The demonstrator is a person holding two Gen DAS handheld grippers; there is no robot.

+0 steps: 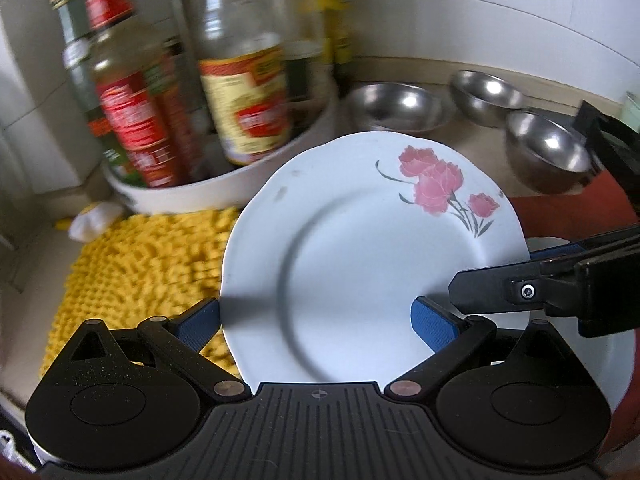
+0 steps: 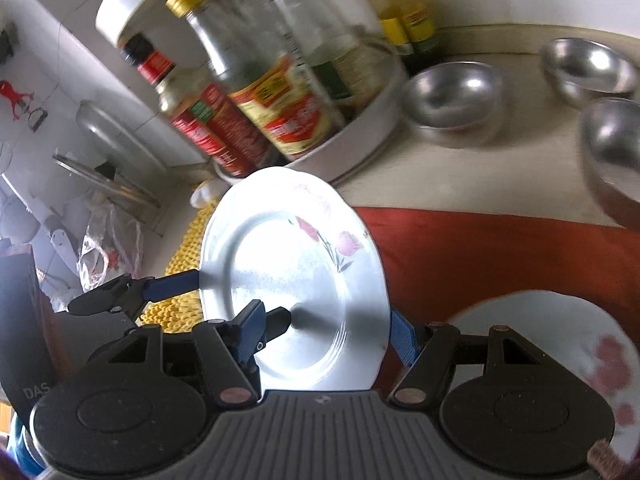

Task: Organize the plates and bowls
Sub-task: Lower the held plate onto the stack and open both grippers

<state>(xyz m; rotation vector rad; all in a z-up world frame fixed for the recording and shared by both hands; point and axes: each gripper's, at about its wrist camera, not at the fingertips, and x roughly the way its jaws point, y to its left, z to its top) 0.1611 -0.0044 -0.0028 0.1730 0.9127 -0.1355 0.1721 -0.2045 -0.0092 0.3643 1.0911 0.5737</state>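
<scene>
A white plate [image 1: 360,248] with pink flowers hangs tilted above the counter, held by both grippers. My left gripper [image 1: 316,316] is shut on its near part, one blue pad [image 1: 434,324] on the face and the other at the left edge, partly behind it. My right gripper [image 2: 324,336] is shut on the same plate [image 2: 296,280], one finger on the face and one behind the rim. It comes into the left wrist view from the right [image 1: 496,272]. Three steel bowls [image 1: 400,106] [image 1: 486,96] [image 1: 548,150] stand beyond. A second flowered plate [image 2: 560,340] lies at lower right.
A round white tray [image 1: 224,188] crowded with sauce bottles [image 1: 248,92] stands at the back left, close to the held plate. A yellow shaggy mat [image 1: 140,264] lies below on the left and a red cloth [image 2: 500,256] on the right. Tiled wall behind.
</scene>
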